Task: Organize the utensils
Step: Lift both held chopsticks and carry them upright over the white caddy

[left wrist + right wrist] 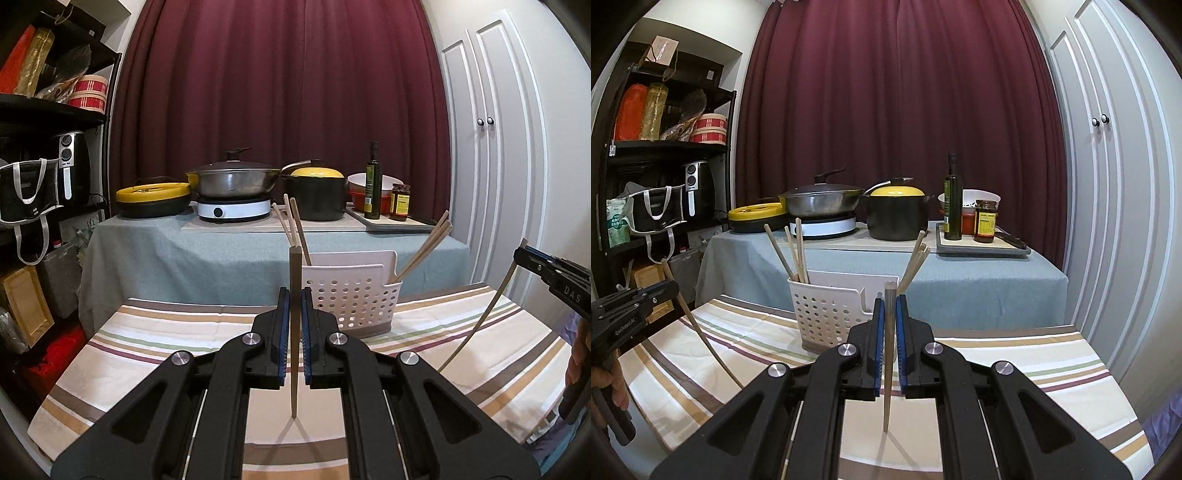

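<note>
- Striped cloth-covered table (155,343), near.
- White perforated plastic utensil basket (351,295) at its far edge, wooden chopsticks (424,247) inside.
- Left gripper (294,314) clamps one upright wooden chopstick (294,332), tip down.
- Right gripper (890,325) clamps another pale chopstick (888,354).

Two wrist fisheyes, low over the striped worktop (155,332), both facing the maroon curtain (280,92).

Left view set behind the left hand-held gripper (294,299), close above the cloth, white basket (354,299) just ahead and slightly right, right hand-held gripper (524,254) at the right edge. Right view set behind its own fingers, basket ahead-left. Shared: basket, worktop, far worktop (960,273) with pots, black shelf (665,147), white cupboard doors (1108,166).
</note>
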`<action>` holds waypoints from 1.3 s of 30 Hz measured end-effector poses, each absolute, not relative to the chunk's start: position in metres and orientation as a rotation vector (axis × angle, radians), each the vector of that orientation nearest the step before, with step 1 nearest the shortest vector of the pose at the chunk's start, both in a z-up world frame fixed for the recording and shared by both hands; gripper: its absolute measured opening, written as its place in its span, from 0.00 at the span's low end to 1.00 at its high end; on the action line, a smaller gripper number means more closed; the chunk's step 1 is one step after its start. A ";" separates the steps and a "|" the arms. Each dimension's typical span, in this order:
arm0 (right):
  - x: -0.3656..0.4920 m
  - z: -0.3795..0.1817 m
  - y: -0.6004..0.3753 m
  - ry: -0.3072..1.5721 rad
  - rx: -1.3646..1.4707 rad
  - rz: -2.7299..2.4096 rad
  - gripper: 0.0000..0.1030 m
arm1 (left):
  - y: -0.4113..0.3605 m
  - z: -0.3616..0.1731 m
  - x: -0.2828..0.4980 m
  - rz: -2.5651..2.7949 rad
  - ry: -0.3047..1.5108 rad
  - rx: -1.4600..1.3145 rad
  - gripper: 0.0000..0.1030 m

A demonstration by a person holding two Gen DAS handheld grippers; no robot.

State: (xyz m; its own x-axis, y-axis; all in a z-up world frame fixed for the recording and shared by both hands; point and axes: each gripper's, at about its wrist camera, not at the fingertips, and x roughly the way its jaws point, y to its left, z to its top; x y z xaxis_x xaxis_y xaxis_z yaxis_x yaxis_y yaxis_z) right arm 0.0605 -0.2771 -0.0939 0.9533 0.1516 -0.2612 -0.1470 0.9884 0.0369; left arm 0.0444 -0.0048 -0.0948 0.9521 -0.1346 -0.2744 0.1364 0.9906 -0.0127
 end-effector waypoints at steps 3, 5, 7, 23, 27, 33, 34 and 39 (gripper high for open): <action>0.064 -0.094 -0.278 0.267 0.019 0.150 0.07 | -0.005 -0.094 0.047 -0.137 0.277 0.005 0.06; 0.065 -0.094 -0.278 0.267 0.018 0.146 0.07 | -0.005 -0.093 0.049 -0.138 0.275 0.006 0.06; 0.066 -0.095 -0.278 0.267 0.009 0.141 0.07 | -0.006 -0.093 0.049 -0.139 0.273 0.009 0.06; 0.071 -0.094 -0.279 0.269 0.013 0.140 0.07 | -0.008 -0.092 0.058 -0.142 0.279 0.005 0.06; 0.072 -0.093 -0.279 0.270 0.020 0.145 0.07 | -0.008 -0.092 0.061 -0.144 0.280 -0.002 0.06; 0.074 -0.086 -0.275 0.263 0.025 0.157 0.07 | -0.006 -0.084 0.066 -0.164 0.272 -0.023 0.06; 0.074 -0.084 -0.274 0.261 0.026 0.163 0.07 | -0.006 -0.082 0.066 -0.171 0.270 -0.029 0.06; 0.078 -0.073 -0.270 0.241 0.029 0.186 0.07 | -0.008 -0.063 0.067 -0.201 0.232 -0.043 0.06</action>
State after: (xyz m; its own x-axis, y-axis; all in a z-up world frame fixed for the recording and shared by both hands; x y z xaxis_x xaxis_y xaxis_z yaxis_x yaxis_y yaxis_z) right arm 0.0780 -0.2702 -0.0734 0.9541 0.1864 -0.2346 -0.1795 0.9825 0.0508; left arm 0.0674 -0.0078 -0.0632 0.9531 -0.2031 -0.2242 0.1932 0.9790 -0.0654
